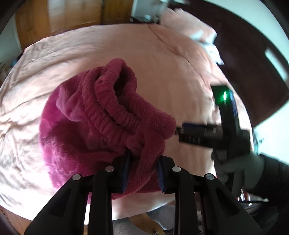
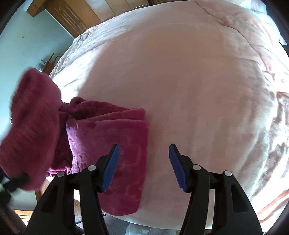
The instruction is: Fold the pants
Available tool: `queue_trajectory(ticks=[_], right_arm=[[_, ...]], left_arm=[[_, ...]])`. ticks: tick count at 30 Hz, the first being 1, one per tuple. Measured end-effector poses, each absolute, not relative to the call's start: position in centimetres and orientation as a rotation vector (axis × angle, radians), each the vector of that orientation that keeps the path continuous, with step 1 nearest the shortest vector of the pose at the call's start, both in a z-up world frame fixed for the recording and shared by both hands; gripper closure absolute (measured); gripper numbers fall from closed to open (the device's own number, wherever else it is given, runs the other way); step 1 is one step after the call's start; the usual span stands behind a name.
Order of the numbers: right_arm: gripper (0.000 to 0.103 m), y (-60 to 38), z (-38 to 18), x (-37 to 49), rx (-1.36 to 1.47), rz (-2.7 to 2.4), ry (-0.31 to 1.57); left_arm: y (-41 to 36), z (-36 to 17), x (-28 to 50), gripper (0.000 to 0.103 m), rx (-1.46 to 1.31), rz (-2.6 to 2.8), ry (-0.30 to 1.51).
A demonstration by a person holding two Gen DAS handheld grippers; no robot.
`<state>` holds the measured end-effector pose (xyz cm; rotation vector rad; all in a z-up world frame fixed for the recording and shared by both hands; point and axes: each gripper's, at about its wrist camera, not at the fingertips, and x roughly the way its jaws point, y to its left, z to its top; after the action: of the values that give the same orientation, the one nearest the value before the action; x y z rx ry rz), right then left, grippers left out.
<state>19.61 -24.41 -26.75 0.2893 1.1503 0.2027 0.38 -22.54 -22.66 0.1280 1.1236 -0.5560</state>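
Observation:
Magenta fleece pants [image 1: 101,115] lie on a pink bed cover [image 1: 162,63]. Their elastic waistband [image 1: 115,101] is bunched and raised off the bed. My left gripper [image 1: 144,157] is shut on a fold of the fabric just under the waistband. In the left wrist view my right gripper [image 1: 180,133] sits beside the waistband's right end, held by a grey-gloved hand [image 1: 238,168]. In the right wrist view my right gripper [image 2: 144,160] stands open above the bed with nothing between its pads. The flat part of the pants [image 2: 117,144] lies under its left finger, and the raised part [image 2: 32,117] is blurred at the left.
The bed cover [image 2: 198,90] stretches far and right of the pants. A dark headboard [image 1: 249,47] and pillows [image 1: 189,27] are at the far right. A wooden wardrobe [image 1: 63,16] stands behind. The bed's near edge and floor [image 1: 144,220] are just below the grippers.

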Motion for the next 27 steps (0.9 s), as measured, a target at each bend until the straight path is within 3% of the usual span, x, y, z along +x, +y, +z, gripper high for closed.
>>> queue_trajectory(ticks=[14,21,27], right_arm=[[0.044,-28.3,-24.9,21.4,0.534,0.325,1.117],[0.044,-24.9,-27.0,24.0,0.604,0.446,1.253],[0.044,-22.9,-26.2,25.6,0.555,0.477,1.243]], left_arm=[[-31.2,-32.8,-2.7,0.077,0.475,-0.623,1.155],[-32.5,-35.2,-3.5,0.076,0.549,-0.612,1.146],[-32.8,-35.9,-4.0,0.071,0.543,-0.613,1.142]])
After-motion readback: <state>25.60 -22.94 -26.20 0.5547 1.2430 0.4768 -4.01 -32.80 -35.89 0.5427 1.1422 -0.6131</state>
